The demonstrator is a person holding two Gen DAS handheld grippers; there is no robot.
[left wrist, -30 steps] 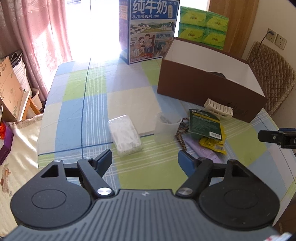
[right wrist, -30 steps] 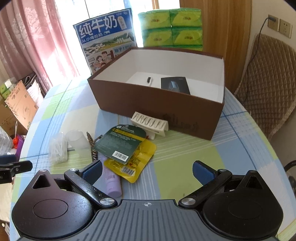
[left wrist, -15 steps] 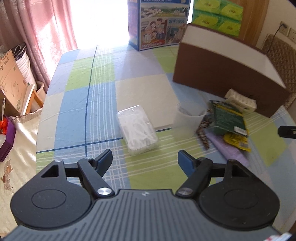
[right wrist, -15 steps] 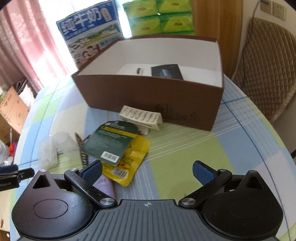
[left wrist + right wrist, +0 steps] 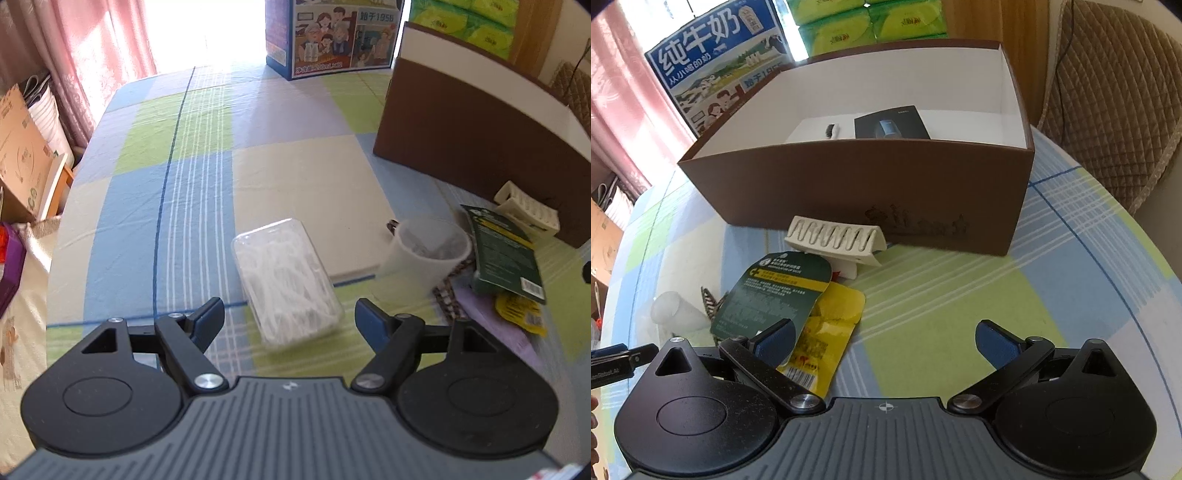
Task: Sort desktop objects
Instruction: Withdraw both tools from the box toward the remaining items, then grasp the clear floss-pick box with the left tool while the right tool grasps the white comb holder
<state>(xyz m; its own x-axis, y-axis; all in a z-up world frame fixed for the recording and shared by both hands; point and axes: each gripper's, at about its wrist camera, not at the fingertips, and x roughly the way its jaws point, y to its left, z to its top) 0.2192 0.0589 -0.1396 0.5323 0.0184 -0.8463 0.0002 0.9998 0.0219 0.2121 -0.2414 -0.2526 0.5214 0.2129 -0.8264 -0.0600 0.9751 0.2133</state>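
Note:
My left gripper [image 5: 290,319] is open, its fingertips on either side of the near end of a clear box of white floss picks [image 5: 284,277] lying on the checked cloth. To its right stand a translucent cup [image 5: 424,254], a dark green packet [image 5: 502,254] and a cream comb-like holder [image 5: 526,210]. My right gripper [image 5: 884,341] is open and holds nothing; its left fingertip hangs over the green packet [image 5: 775,291] and a yellow packet [image 5: 827,332]. Behind them sits the cream holder [image 5: 836,236] against the open brown box [image 5: 857,188], which holds a dark booklet [image 5: 892,123].
A blue milk carton [image 5: 713,74] and green tissue packs [image 5: 864,26] stand behind the brown box. A quilted chair [image 5: 1115,103] is at the right. Pink curtains [image 5: 92,48] and cardboard boxes [image 5: 22,155] lie left of the table. The left gripper's tip [image 5: 620,356] shows at the right view's left edge.
My left gripper has moved forward and down until its fingers flank the floss-pick box. My right gripper has moved closer to the packets and the brown box.

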